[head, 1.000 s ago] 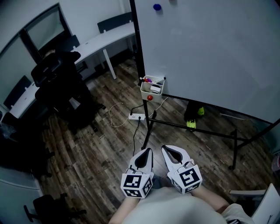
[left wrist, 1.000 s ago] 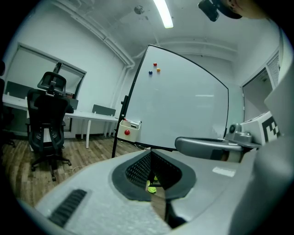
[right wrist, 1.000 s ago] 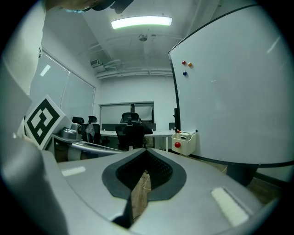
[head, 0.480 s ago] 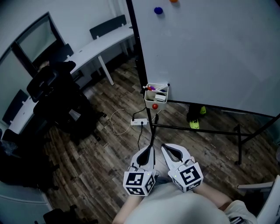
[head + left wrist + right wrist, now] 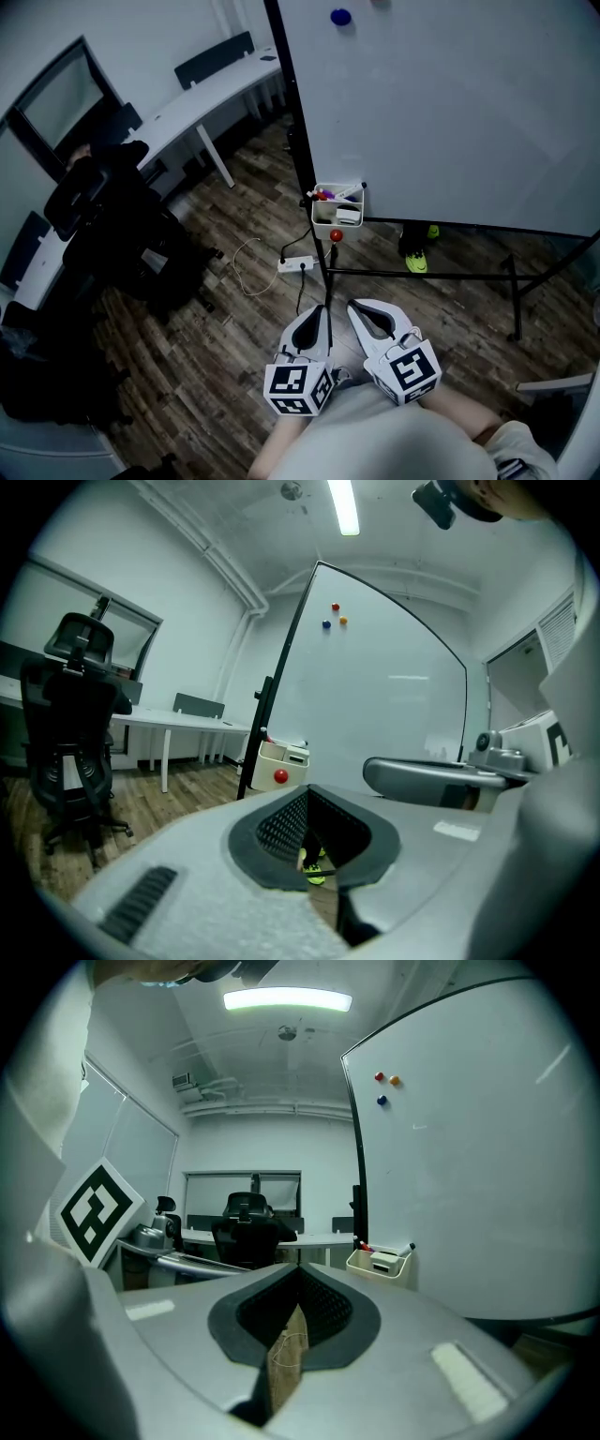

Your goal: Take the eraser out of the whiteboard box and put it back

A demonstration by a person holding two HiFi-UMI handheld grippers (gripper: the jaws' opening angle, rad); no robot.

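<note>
A cream whiteboard box [image 5: 337, 208] hangs on the lower left corner of the whiteboard [image 5: 450, 103]. It holds markers and a white eraser [image 5: 348, 216]. A red round magnet [image 5: 336, 234] sits on its front. Both grippers are held close to my body, well short of the box. My left gripper [image 5: 316, 317] and right gripper [image 5: 362, 309] point toward it, both shut with nothing between the jaws. The box [image 5: 281, 761] stands ahead of the left gripper [image 5: 309, 794] in the left gripper view. To the right of the right gripper [image 5: 298, 1274], the right gripper view shows the box [image 5: 380, 1262] too.
The whiteboard stands on a black frame with floor bars [image 5: 422, 275]. A power strip with cables [image 5: 292, 264] and a green shoe [image 5: 415, 260] lie on the wooden floor near it. Black office chairs [image 5: 103, 206] and a white desk [image 5: 206, 89] fill the left side.
The whole view has moved nearer to the whiteboard: the box now shows lower and closer to both grippers. Both grippers stay shut, side by side.
</note>
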